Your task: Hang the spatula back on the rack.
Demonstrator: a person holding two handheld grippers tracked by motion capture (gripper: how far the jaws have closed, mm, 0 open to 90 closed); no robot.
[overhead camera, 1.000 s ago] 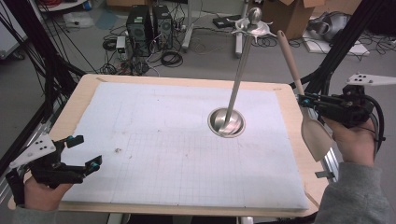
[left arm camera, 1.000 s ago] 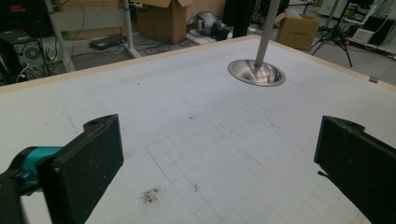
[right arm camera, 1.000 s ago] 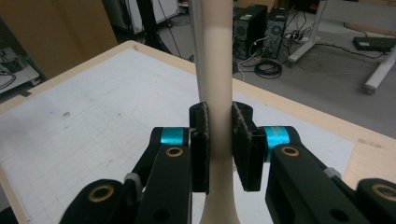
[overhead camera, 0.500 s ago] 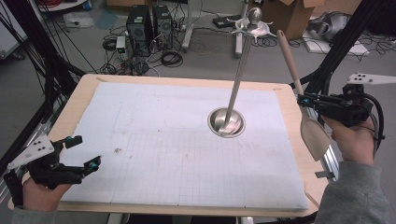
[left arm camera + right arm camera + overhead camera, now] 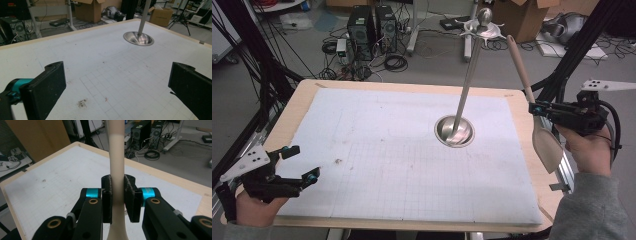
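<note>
My right gripper is shut on a cream spatula, held upright at the table's right edge with its blade down and its wooden handle pointing up. In the right gripper view the spatula's neck is clamped between the right gripper's pads. A metal stand rises from a round base right of the table's centre; the base also appears in the left gripper view. My left gripper rests at the front left corner, open and holding nothing, its jaws wide apart in the left gripper view.
A white gridded mat covers the wooden table, with small dirt specks near the left gripper. Computer towers, cables and cardboard boxes lie on the floor beyond the far edge. Black frame struts stand at the left.
</note>
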